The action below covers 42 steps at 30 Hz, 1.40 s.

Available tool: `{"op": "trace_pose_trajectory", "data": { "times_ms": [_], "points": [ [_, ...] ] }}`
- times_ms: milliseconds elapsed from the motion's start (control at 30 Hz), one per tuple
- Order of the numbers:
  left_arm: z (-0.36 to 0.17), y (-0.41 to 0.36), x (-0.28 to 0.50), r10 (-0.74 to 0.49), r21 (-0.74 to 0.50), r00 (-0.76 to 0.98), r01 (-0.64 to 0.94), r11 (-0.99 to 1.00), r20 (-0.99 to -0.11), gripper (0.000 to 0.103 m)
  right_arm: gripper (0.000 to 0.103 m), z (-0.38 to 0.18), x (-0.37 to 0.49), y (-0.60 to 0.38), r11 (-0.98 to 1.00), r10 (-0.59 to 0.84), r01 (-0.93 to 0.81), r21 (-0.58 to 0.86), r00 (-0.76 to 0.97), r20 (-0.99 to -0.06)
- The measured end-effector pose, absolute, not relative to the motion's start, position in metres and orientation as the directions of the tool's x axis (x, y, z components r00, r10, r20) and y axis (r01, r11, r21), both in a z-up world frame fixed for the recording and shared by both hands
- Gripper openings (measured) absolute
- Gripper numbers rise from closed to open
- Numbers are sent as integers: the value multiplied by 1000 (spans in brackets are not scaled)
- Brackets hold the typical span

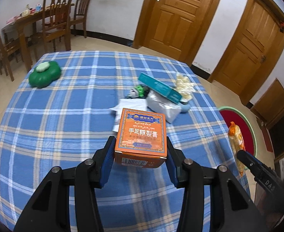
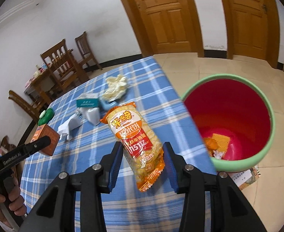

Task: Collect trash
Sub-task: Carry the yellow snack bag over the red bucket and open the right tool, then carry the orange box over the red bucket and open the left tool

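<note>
Your left gripper [image 1: 141,152] has its fingers clamped on the two sides of the orange box [image 1: 142,135], holding it above the blue plaid tabletop [image 1: 64,116]. Your right gripper [image 2: 142,161] has its fingers pressed against the lower half of the snack bag [image 2: 136,143], which tilts up and away from you over the tabletop's right edge.

Just right of that bag, on the floor beside the tabletop, stands the red bin [image 2: 238,116] with a green rim; some wrappers [image 2: 218,143] lie at its bottom. A flat printed paper [image 2: 244,177] lies on the floor under the bin's near side.

On the tabletop, beyond the box, you have a cluster of trash: white paper [image 1: 130,104], a white plastic bag [image 1: 161,104], a teal box [image 1: 159,88] resting tilted on top of it, and crumpled yellowish paper [image 1: 183,86] just behind. A green clover-shaped container [image 1: 45,74] sits well apart at the far left corner.
</note>
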<state>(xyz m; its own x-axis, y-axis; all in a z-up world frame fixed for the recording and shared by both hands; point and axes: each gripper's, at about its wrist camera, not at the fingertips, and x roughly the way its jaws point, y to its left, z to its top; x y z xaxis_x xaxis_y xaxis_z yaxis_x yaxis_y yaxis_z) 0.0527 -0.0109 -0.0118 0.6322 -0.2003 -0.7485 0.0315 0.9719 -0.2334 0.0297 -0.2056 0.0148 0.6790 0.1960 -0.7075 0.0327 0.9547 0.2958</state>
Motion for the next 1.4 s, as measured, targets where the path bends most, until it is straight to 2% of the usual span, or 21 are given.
{"op": "trace_pose_trajectory", "data": {
  "times_ms": [1100,1400],
  "points": [
    [-2,-150,92,-333,-175,554,319,931,-763,49,46,5,19,-324,896,-8,325,302,693,-721],
    [-8,-187,104,-342,-151,524,373,916,-780,49,49,-5,26,-343,881,-20,357,310,683,-730]
  ]
}}
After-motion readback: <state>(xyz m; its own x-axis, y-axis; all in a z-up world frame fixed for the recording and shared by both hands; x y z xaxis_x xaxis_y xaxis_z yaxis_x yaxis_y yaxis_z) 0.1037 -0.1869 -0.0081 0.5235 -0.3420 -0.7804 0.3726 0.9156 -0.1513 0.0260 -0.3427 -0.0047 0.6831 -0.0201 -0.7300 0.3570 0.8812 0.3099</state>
